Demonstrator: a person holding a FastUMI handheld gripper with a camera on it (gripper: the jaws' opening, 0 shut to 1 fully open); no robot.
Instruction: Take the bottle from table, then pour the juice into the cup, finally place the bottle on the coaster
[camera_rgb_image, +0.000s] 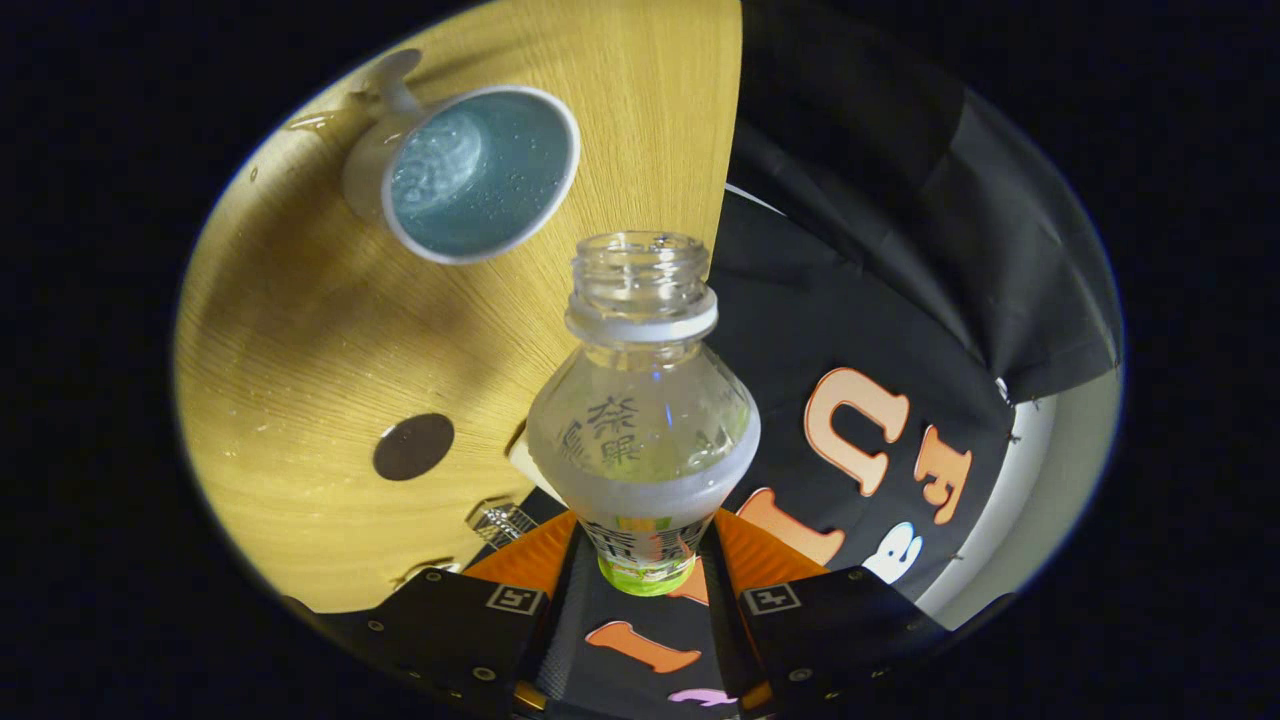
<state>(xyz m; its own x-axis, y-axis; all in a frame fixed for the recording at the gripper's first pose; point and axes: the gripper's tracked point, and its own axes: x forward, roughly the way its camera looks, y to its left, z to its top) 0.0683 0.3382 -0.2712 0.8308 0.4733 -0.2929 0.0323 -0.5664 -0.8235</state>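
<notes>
My gripper (645, 560) is shut on a clear plastic bottle (642, 420), both fingers pressing on its labelled lower body. The bottle has no cap and its open neck points away from me, held up off the wooden table (300, 330). The whole view is rolled, so the table stands to one side. Beyond the bottle's mouth and to its side stands a white cup (470, 175) with a blue inside and a handle; its inside looks wet. A small dark round coaster (413, 446) lies flat on the table beside the bottle's shoulder, nearer to my fingers than the cup.
The table's edge (728, 150) runs just past the bottle's neck, with the black booth cloth (900, 300) behind it. A small shiny object (500, 522) lies on the table close to my finger.
</notes>
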